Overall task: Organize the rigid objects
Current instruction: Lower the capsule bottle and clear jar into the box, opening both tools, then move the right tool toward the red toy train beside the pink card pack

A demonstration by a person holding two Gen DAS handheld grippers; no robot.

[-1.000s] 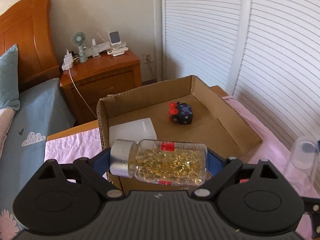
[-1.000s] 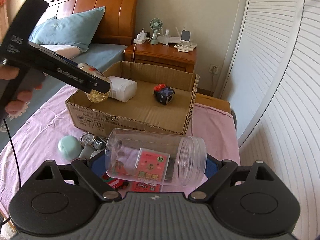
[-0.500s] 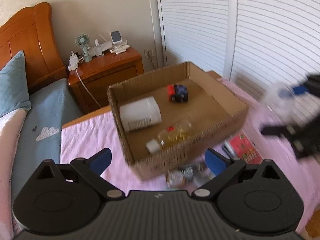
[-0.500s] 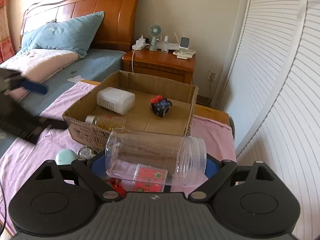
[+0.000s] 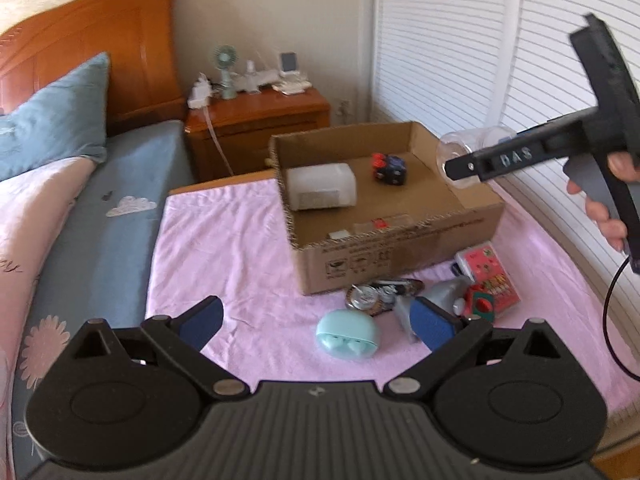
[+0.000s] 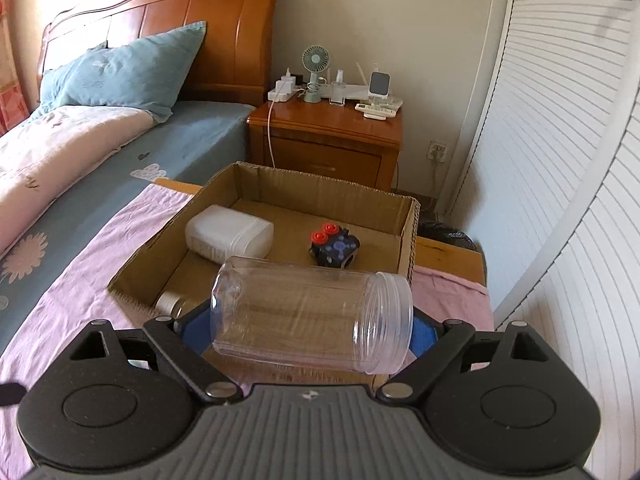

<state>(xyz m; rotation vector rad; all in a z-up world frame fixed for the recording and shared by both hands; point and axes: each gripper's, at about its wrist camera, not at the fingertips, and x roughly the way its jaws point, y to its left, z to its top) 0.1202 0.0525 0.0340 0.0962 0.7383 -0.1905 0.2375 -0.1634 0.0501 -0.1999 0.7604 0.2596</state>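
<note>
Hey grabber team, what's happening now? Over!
Left gripper open, empty. Right gripper shut on clear jar, above cardboard box. Nothing blocking.

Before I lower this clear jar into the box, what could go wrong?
1. The right hand-held gripper holds the clear jar sideways; smooth plastic could slip or roll once released.
2. The capsule bottle lies by the near wall of the cardboard box, close below the jar; they could collide.
3. The open left hand-held gripper hovers by the mint case and could nudge it.
</note>
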